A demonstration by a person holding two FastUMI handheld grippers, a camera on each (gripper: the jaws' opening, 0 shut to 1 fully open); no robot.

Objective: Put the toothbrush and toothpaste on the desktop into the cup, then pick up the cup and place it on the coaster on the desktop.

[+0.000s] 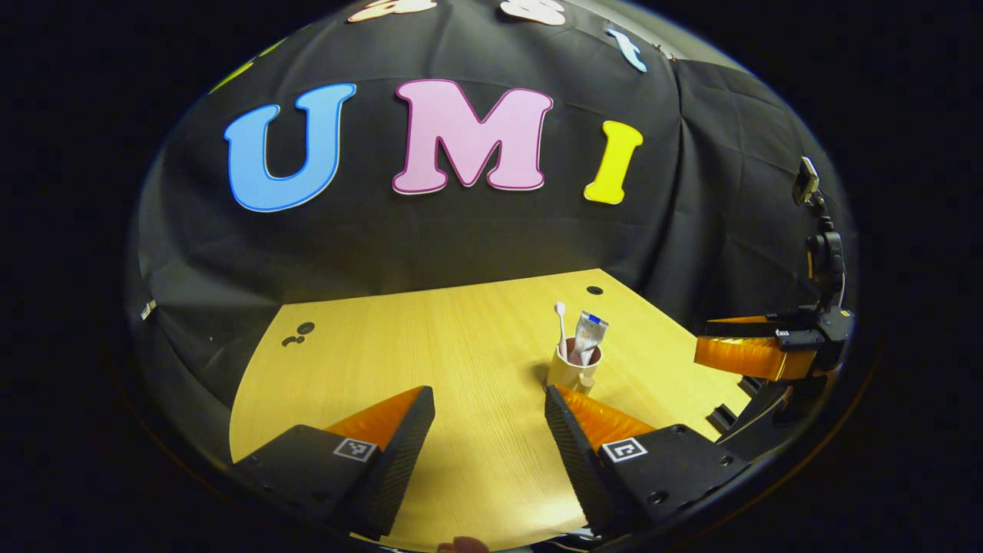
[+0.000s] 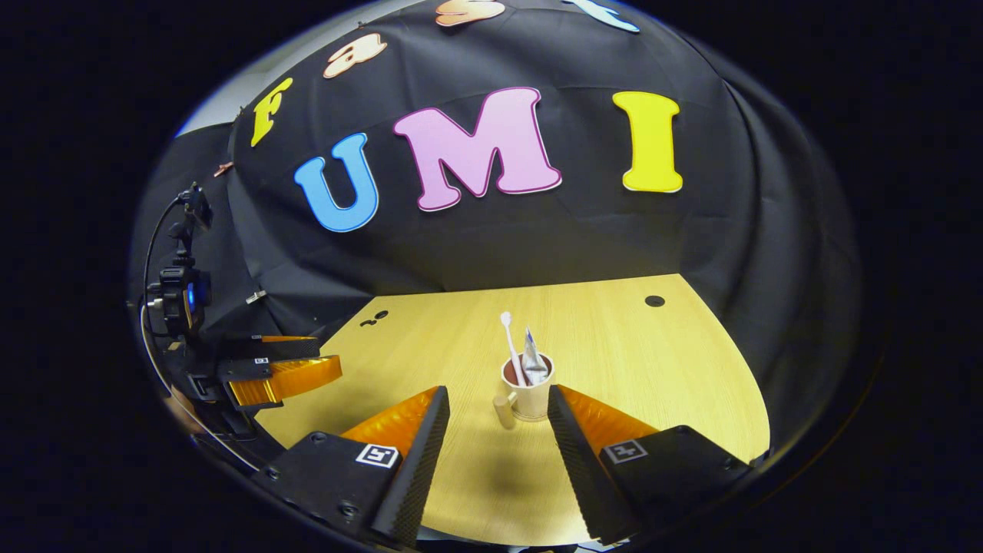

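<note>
Wooden desktop (image 2: 614, 346), left gripper (image 1: 490, 415) fingers spread wide, holding nothing, right gripper (image 2: 498, 415) fingers likewise wide apart and empty, cup (image 2: 528, 393) upright on desktop just beyond the fingertips, untouched, toothpaste (image 2: 534, 361) and toothbrush (image 2: 509, 342) standing inside cup.

Toothbrush (image 2: 508, 338) and toothpaste (image 2: 533, 359) in cup (image 2: 528, 399) – on desktop (image 2: 653, 369)

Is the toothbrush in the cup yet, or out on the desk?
In. The toothbrush stands head-up in the upright cup, beside the toothpaste; both stick out above the rim.
</note>
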